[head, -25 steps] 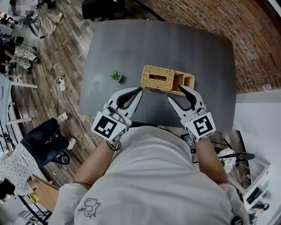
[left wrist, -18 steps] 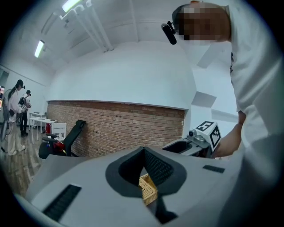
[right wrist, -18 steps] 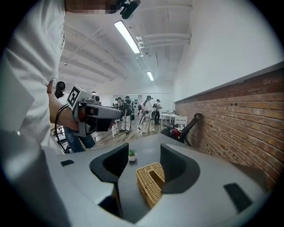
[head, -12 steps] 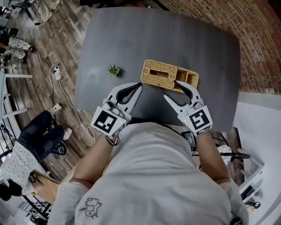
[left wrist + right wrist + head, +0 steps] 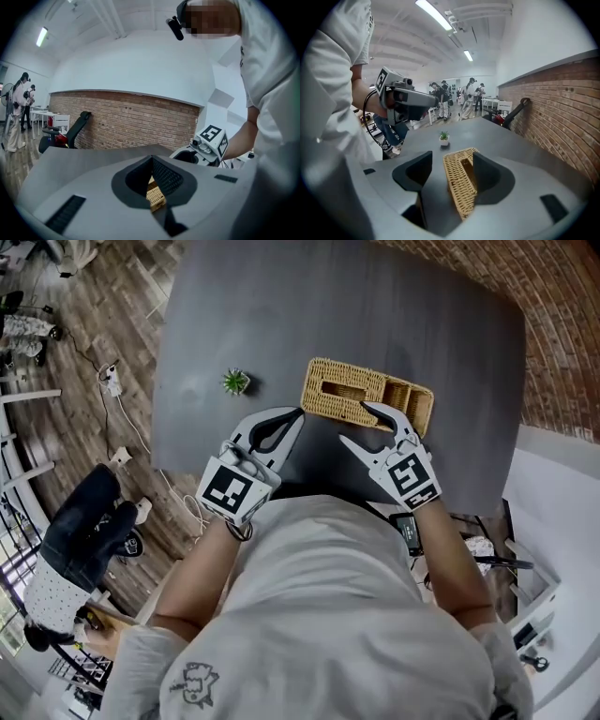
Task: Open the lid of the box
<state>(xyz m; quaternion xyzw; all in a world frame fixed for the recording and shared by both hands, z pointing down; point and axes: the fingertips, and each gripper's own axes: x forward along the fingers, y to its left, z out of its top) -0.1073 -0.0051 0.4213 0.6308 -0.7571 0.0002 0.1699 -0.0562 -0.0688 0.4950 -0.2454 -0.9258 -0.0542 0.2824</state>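
Observation:
A woven wicker box (image 5: 349,390) lies on the dark grey table (image 5: 244,306); its lid has a rectangular slot, and open compartments sit at its right end. My right gripper (image 5: 355,424) is at the box's near side with its jaws opening; one fingertip lies over the lid's near edge, the other hangs over the table. In the right gripper view the box (image 5: 461,185) stands between the spread jaws of that gripper (image 5: 453,157), and the pads are not pressing on it. My left gripper (image 5: 296,414) is shut and empty, just short of the box's near left corner (image 5: 155,197).
A small potted plant (image 5: 235,382) stands on the table left of the box. The table's near edge runs just under the grippers. A brick wall (image 5: 562,324) lies to the right, and wooden floor with a cable (image 5: 122,418) to the left. People stand far off (image 5: 468,96).
The right gripper has moved forward to the box and its jaws have spread wider. The left gripper stayed shut near the box's left corner. The view has shifted forward.

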